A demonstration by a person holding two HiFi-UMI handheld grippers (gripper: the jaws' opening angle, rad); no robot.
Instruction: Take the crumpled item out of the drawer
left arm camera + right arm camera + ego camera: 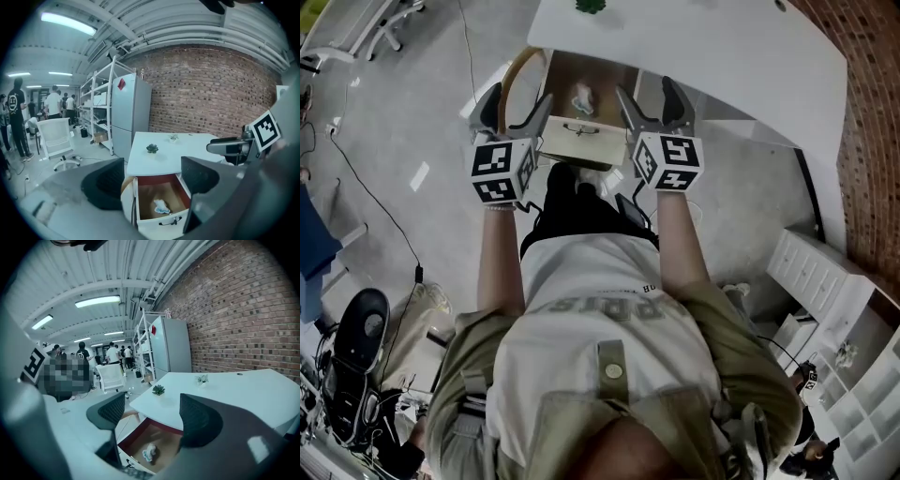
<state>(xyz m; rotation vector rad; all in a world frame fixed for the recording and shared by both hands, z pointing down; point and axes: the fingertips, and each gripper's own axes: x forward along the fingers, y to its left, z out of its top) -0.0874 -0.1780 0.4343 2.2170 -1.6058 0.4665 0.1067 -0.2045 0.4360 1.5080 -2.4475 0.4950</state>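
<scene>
I count one left gripper, one right gripper, one drawer at top centre, one crumpled item, two small plants and one desk.

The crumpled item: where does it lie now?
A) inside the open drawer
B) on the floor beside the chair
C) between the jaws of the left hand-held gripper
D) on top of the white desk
A: the crumpled item lies on the brown bottom of the drawer, which is pulled open under the desk.
</scene>
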